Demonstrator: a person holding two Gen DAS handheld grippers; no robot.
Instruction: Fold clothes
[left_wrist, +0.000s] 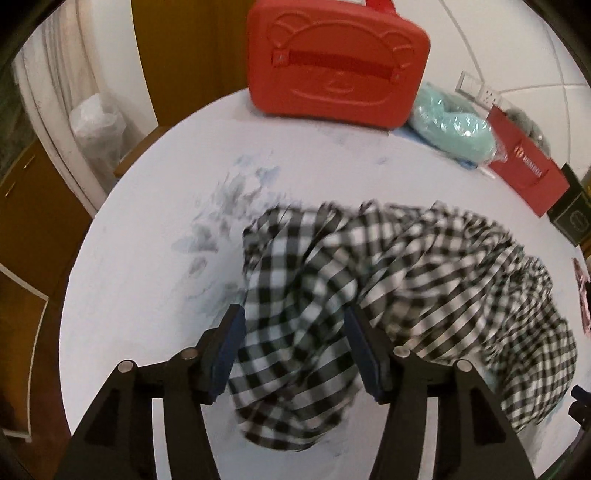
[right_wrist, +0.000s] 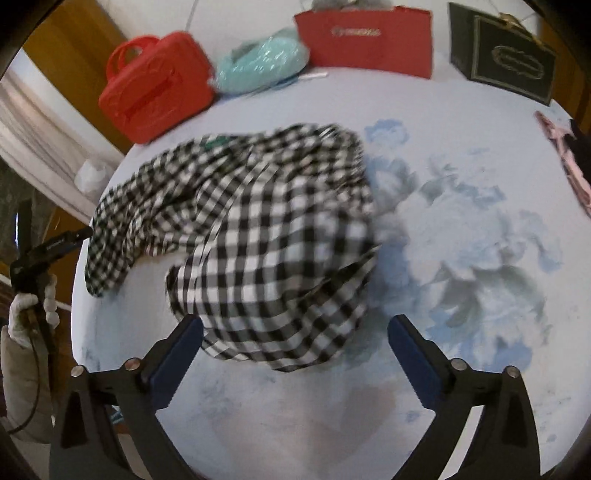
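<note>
Both claws are gaping: the left claw is straddling the checked garment without pinching it, the right claw is hanging over its near edge. The cloth is lying rumpled on the pale surface, probably dropped for re-gripping.

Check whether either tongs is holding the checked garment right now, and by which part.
Nothing is held. The left tongs are open with the checked garment lying loose between the pads; the right tongs gape wide above its edge.
</note>
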